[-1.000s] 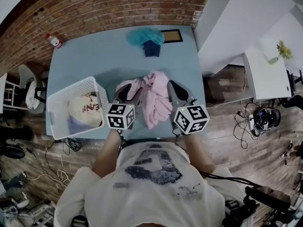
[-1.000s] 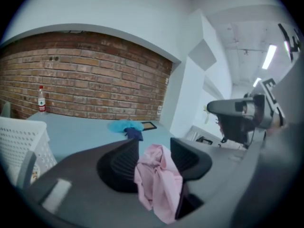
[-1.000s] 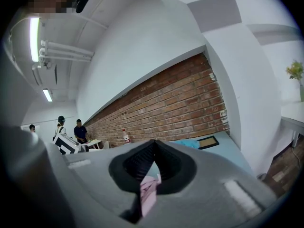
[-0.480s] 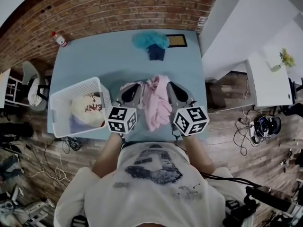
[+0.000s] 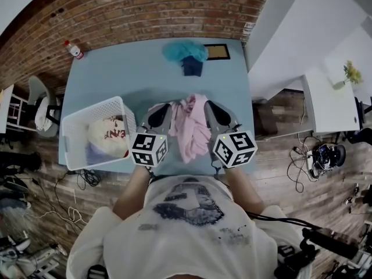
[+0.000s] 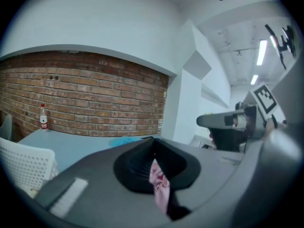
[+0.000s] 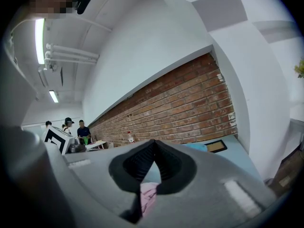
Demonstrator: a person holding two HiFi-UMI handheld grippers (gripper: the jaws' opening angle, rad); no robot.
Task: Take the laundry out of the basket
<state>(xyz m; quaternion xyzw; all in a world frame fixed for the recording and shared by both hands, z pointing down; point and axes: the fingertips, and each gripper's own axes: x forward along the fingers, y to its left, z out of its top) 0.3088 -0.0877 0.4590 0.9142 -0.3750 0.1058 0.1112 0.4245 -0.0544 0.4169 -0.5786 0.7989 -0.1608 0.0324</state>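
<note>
A pink garment (image 5: 190,127) hangs bunched between my two grippers over the blue table's (image 5: 116,80) near edge. My left gripper (image 5: 165,109) has just been closing and is shut on the garment's left side; in the left gripper view pink cloth (image 6: 159,186) shows pinched below its tips (image 6: 153,144). My right gripper (image 5: 208,104) is shut on the right side, with pink cloth (image 7: 147,194) showing under its tips (image 7: 153,144). The white laundry basket (image 5: 72,124) stands at the table's left front and holds a cream garment with red print (image 5: 107,133) over bluish cloth (image 5: 96,154).
At the table's far edge lie a teal cloth (image 5: 185,50), a dark blue folded item (image 5: 192,67) and a framed board (image 5: 217,51). A bottle (image 5: 74,49) stands at the far left corner. A chair (image 5: 38,112) is left of the table, a white desk (image 5: 331,97) to the right.
My left gripper has closed on the pink garment and lifted a little. The cloth that lay spread by it is now gathered between the grippers. The right gripper has kept still.
</note>
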